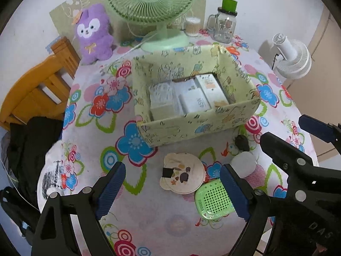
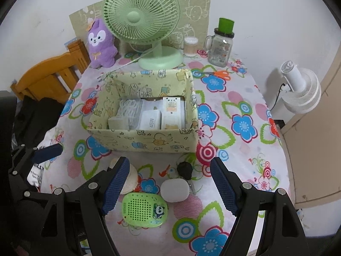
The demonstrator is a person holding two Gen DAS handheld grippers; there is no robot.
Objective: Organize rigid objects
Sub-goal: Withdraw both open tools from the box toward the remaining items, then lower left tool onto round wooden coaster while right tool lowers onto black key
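Observation:
A pale yellow patterned box [image 1: 200, 125] [image 2: 140, 138] stands mid-table and holds several white packets and a cable bundle. In front of it lie a cream bear-shaped item [image 1: 182, 173] [image 2: 131, 178], a green perforated panda case [image 1: 213, 200] [image 2: 141, 210], a white rounded case [image 1: 244, 163] [image 2: 174, 189] and a black key fob [image 1: 242, 143] [image 2: 185, 169]. My left gripper [image 1: 172, 188] is open above the bear-shaped item and the green case. My right gripper [image 2: 169, 186] is open over the white case and the key fob.
A green desk fan [image 1: 153, 4] [image 2: 141, 19], a purple plush toy [image 1: 93, 32], a cotton swab tub [image 1: 192, 26], a glass jar mug [image 1: 223, 25] and orange scissors [image 2: 219, 73] stand at the back. A wooden chair [image 1: 38, 85] is left; a white fan [image 2: 300, 87] right.

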